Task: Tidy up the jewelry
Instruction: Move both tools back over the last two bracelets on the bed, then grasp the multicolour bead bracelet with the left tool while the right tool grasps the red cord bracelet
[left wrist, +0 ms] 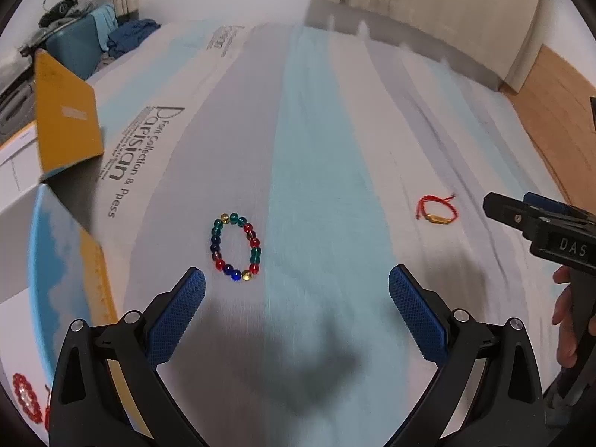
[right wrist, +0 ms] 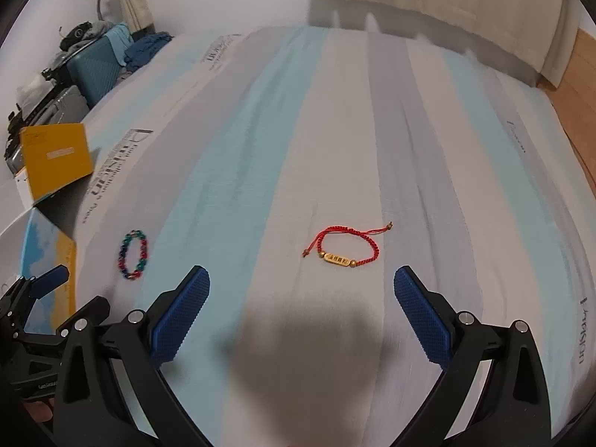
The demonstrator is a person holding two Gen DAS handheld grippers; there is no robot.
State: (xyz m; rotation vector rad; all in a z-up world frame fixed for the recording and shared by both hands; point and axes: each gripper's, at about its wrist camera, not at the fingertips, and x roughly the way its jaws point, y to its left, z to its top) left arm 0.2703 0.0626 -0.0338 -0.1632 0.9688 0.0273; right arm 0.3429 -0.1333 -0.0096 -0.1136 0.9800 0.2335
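A multicoloured bead bracelet [left wrist: 235, 249] lies on the striped bed sheet [left wrist: 320, 156], just ahead of my open, empty left gripper [left wrist: 297, 290]; it also shows in the right wrist view [right wrist: 133, 254]. A red cord bracelet with a gold tag [right wrist: 344, 249] lies just ahead of my open, empty right gripper [right wrist: 301, 294]; it also shows in the left wrist view [left wrist: 436, 209]. A red bead bracelet [left wrist: 26, 400] lies in the open box at the lower left. The right gripper's body shows at the left wrist view's right edge [left wrist: 551, 231].
An open box with a yellow lid [left wrist: 65, 119] and a blue and yellow wall [left wrist: 63, 268] stands at the bed's left edge. Suitcases and clothes [right wrist: 93, 63] are stacked at the far left. A curtain [right wrist: 447, 3] and wooden floor [left wrist: 551, 111] lie beyond the bed.
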